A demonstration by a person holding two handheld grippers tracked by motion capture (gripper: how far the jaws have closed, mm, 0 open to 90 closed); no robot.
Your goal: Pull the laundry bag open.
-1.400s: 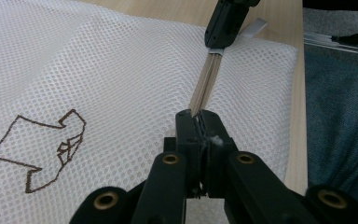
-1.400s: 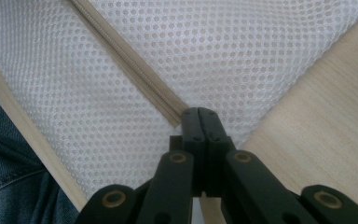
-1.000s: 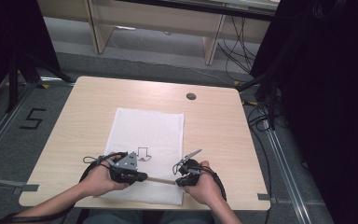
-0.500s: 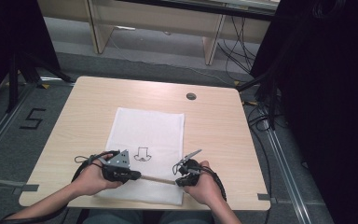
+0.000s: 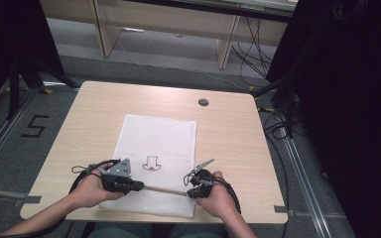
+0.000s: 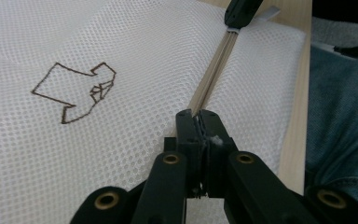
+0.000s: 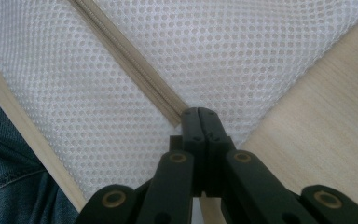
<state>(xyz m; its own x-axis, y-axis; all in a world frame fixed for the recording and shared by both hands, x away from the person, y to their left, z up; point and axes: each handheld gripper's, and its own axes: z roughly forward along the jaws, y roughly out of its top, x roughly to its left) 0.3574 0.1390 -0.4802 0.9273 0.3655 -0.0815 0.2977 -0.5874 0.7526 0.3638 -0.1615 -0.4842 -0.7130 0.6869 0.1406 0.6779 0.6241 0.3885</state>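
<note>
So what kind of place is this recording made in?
Probably a lab or recording workspace: a bare wooden table, loose cables on the floor, floor rails and a taped number 5.

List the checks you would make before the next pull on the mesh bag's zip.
1. Left gripper shut on the zip: ok.
2. Right gripper shut on the zip's other end: ok.
3. Zip straight between the two grippers: ok.
4. Bag flat on the table: ok.
5. Left jaws pinch the pull tab itself, not just mesh: cannot tell.
</note>
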